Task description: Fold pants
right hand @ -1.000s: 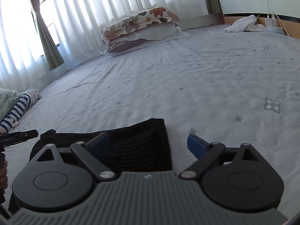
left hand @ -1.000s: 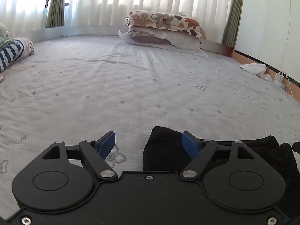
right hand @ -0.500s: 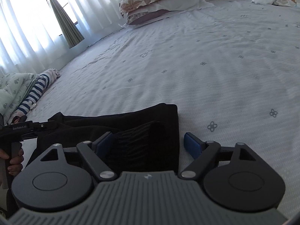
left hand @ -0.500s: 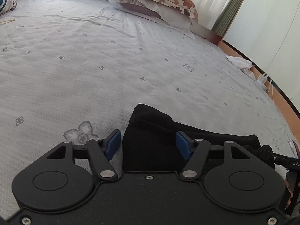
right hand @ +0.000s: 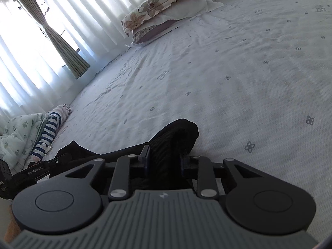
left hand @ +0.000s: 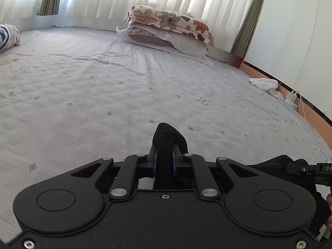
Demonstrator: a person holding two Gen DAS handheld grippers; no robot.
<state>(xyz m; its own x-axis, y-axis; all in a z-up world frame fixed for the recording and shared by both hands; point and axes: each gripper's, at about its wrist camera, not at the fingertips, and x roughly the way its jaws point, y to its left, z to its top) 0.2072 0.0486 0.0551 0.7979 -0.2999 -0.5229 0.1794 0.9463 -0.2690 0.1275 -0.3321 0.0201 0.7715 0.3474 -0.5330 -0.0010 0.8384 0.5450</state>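
Angling both tools downward, you are closing the left gripper (left hand: 164,160) and right gripper (right hand: 164,158) on bunched black pants (right hand: 174,137); floral pillows (left hand: 168,20) are lying far ahead.

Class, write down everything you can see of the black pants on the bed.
The black pants are dark, soft-looking fabric with a ribbed texture on the bunched end in the right wrist view. They lie on the pale flower-print sheet at its near edge. One bunched edge stands up between the closing jaws of the left gripper; another sits between the closing jaws of the right gripper. The cloth between the grips is largely hidden.
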